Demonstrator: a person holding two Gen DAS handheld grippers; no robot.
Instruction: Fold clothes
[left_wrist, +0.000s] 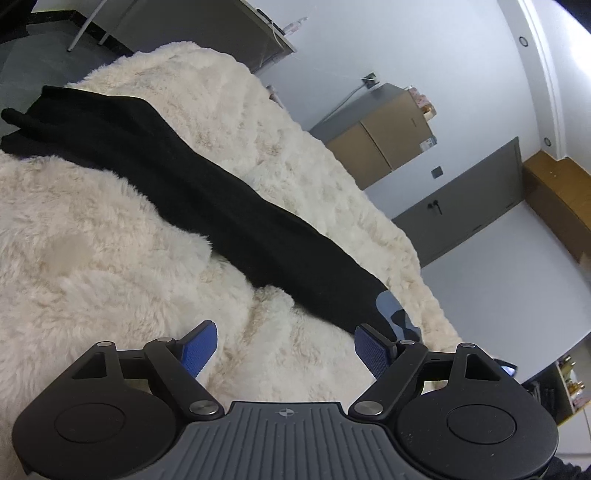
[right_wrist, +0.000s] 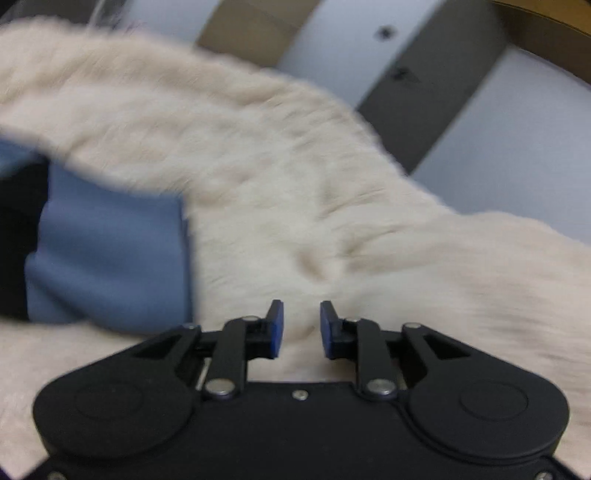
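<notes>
A long black garment (left_wrist: 192, 192) lies folded into a narrow strip across a cream furry blanket (left_wrist: 92, 258), running from the far left down to the near right. Its near end shows a blue-grey patch (left_wrist: 391, 306). My left gripper (left_wrist: 286, 349) hovers open just short of that end, its right finger close to the fabric, nothing between its blue pads. In the blurred right wrist view the blue-grey fabric (right_wrist: 107, 251) with a black part (right_wrist: 18, 236) lies at the left. My right gripper (right_wrist: 301, 328) stands narrowly open over bare fur (right_wrist: 332, 184), to the right of the fabric.
Behind the blanket are white walls, grey cabinet doors (left_wrist: 461, 210), a cardboard box (left_wrist: 384, 136) and a wooden shelf (left_wrist: 557, 199). A dark floor and table legs (left_wrist: 81, 33) show at the far left. A shelf with small items (left_wrist: 572, 387) stands at the right edge.
</notes>
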